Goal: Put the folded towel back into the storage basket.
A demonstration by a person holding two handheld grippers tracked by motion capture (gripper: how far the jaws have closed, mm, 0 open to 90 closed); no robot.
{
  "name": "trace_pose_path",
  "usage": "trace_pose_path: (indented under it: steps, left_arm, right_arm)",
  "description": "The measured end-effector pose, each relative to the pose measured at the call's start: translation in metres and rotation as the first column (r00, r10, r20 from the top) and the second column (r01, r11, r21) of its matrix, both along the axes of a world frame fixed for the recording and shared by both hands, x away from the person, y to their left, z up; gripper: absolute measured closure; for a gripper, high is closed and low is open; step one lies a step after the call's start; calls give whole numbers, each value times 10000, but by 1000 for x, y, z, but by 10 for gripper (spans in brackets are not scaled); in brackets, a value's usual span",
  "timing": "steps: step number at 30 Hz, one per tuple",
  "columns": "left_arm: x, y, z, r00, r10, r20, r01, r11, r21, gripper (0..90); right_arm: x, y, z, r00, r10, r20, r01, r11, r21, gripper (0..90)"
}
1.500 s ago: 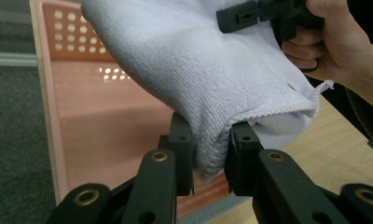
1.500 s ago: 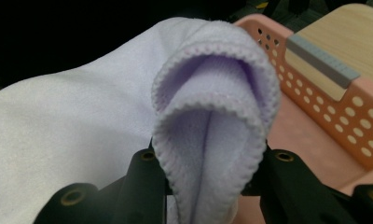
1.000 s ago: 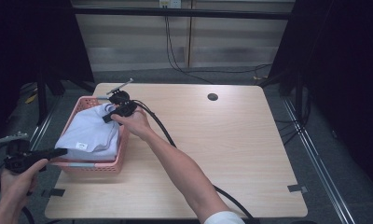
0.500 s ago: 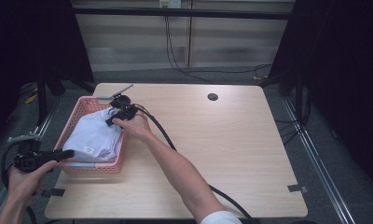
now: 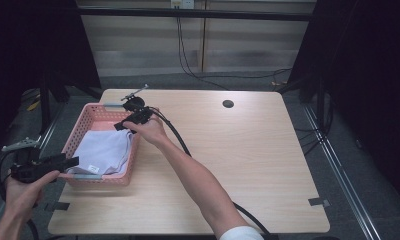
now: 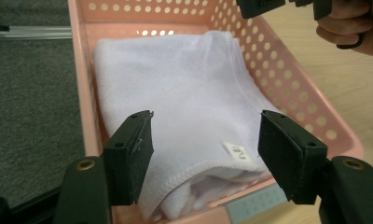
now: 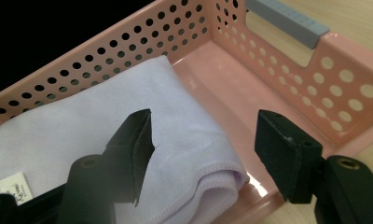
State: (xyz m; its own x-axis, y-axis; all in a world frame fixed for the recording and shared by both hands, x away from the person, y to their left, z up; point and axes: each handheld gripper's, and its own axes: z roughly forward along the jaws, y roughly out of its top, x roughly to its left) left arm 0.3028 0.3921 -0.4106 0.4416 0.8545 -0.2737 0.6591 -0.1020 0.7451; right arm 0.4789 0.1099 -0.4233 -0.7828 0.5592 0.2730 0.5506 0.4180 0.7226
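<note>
A pink perforated basket (image 5: 91, 118) stands at the table's left edge with a folded pale lilac towel (image 5: 104, 151) inside. A small white label (image 6: 237, 150) lies on the towel's near end. My left gripper (image 5: 68, 161) is held off the table's left side, open, its jaws pointing at the basket's near end and the towel (image 6: 184, 93). My right gripper (image 5: 124, 124) hovers open over the basket's far right part, above the towel's fold (image 7: 142, 126); nothing is between its fingers (image 7: 287, 154).
The basket has grey handles (image 7: 287, 18) at its ends. A dark round hole (image 5: 228, 104) lies in the light wood table (image 5: 248, 160) at the back. Black cable (image 5: 175, 137) trails along the right forearm. Dark floor borders the table's left.
The right gripper has let go of the towel, which now lies flat in the basket. The left gripper has moved right, closer to the basket's near end.
</note>
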Motion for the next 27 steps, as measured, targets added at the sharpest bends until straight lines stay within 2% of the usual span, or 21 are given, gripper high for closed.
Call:
trace_pose_path:
  steps: [1,4,8,9,10,12,13,16,21,22,23,25,27]
  left_arm:
    - [0,-3,1,10000,-64,33,64,9999,153,387]
    - [-1,-10,1,9999,-113,69,113,9999,-27,400]
    - [-3,-24,3,9998,-90,188,89,9999,55,365]
    - [-3,-35,3,9994,-178,312,173,9997,159,354]
    - [-3,-35,3,9994,-178,312,173,9997,159,347]
    - [-3,-48,3,9987,-110,501,89,9991,407,349]
    - [-2,-55,3,9987,-209,474,182,9982,573,338]
    - [0,-70,3,9983,-370,448,340,9972,662,305]
    - [2,-101,1,9958,-775,490,758,9964,371,256]
    - [3,-107,2,9951,-877,457,862,9957,329,255]
    - [4,-114,2,9945,-947,437,933,9951,331,249]
    - [4,-126,3,9919,-1156,518,1143,9931,270,242]
    - [4,-137,2,9887,-1400,538,1397,9902,84,231]
  right_arm:
    - [-1,-3,2,10000,82,-6,-82,10000,44,371]
    - [-5,-15,6,9993,354,99,-356,9992,178,360]
    - [-13,-42,14,9987,402,328,-414,9984,391,345]
    - [-16,-49,16,9985,402,381,-419,9981,447,341]
    - [-16,-49,16,9985,402,381,-419,9981,447,341]
    - [-22,-66,20,9979,359,547,-390,9977,556,340]
    - [-24,-71,20,9977,304,611,-343,9973,649,341]
    - [-33,-96,22,9972,110,742,-179,9955,929,340]
    - [-48,-132,25,9956,-157,920,44,9926,1210,335]
    - [-54,-142,24,9964,-195,829,76,9899,1418,327]
    - [-62,-156,22,9953,-288,930,150,9892,1460,327]
    - [-65,-161,20,9949,-305,959,172,9905,1368,326]
    - [-74,-177,17,9943,-357,1001,219,9905,1356,324]
